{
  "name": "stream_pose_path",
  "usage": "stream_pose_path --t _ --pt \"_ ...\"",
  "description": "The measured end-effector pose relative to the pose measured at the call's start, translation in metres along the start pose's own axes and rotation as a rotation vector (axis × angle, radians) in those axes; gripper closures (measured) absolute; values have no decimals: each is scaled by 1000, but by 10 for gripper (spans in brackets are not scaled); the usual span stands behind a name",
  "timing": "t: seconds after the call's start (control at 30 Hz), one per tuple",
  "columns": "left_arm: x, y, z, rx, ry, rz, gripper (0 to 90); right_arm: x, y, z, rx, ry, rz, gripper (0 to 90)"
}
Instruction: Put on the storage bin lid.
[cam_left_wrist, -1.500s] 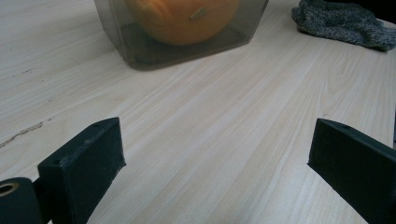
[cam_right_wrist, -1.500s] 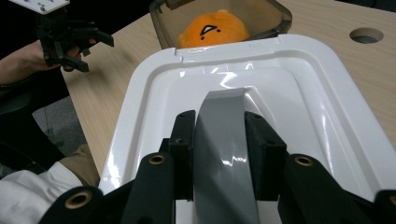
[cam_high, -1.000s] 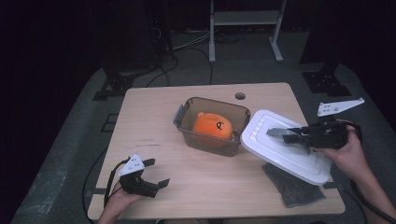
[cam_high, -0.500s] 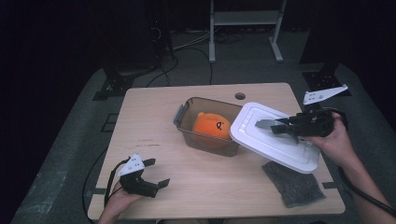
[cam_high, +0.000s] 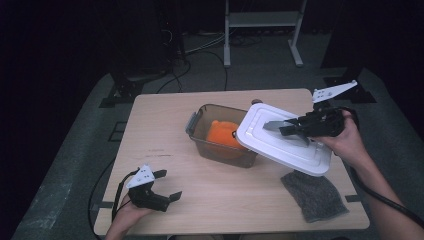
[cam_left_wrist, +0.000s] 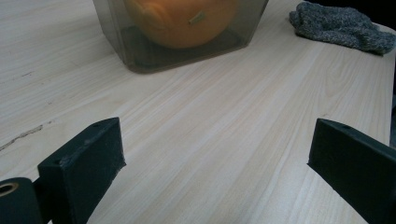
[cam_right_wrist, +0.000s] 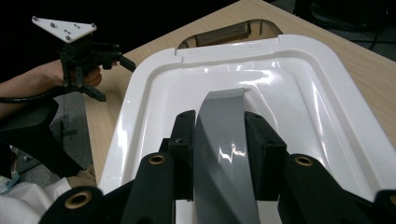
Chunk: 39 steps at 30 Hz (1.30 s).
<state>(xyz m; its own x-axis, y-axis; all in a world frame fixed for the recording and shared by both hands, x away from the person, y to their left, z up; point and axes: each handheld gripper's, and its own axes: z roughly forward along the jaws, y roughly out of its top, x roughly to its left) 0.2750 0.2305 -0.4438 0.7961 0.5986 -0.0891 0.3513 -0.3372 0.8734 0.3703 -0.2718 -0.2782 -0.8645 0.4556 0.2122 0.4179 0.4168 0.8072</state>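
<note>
Lid (cam_high: 280, 142) by grey handle (cam_right_wrist: 224, 154) in right claw (cam_high: 287, 128), unlabelled.

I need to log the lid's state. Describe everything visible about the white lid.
The lid is white, glossy plastic, rectangular with rounded corners, a raised rim and a grey handle across its middle. The right gripper is shut on that handle. The lid hangs tilted in the air, its left edge over the box, above the table.
</note>
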Motion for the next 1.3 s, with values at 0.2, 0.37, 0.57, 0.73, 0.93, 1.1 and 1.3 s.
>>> stream_pose_path --t 0.2,0.37,0.57,0.73,0.93,1.1,1.3 --pt "0 0 1 -2 -1 3 27 -2 10 9 2 12 -13 659" --pt "0 0 0 -2 -2 2 27 -5 19 14 0 18 -21 659" --pt "1 0 0 -3 -2 1 26 -9 26 22 2 30 -25 659" --pt "0 0 1 -3 -3 3 27 -12 30 30 5 39 -32 659" --pt "1 0 1 -1 -4 6 27 -14 36 38 10 48 -37 659" --pt "1 0 1 0 -5 6 27 -16 43 44 10 53 -48 659" --pt "1 0 1 -1 -4 5 27 -17 47 54 11 63 -57 659"
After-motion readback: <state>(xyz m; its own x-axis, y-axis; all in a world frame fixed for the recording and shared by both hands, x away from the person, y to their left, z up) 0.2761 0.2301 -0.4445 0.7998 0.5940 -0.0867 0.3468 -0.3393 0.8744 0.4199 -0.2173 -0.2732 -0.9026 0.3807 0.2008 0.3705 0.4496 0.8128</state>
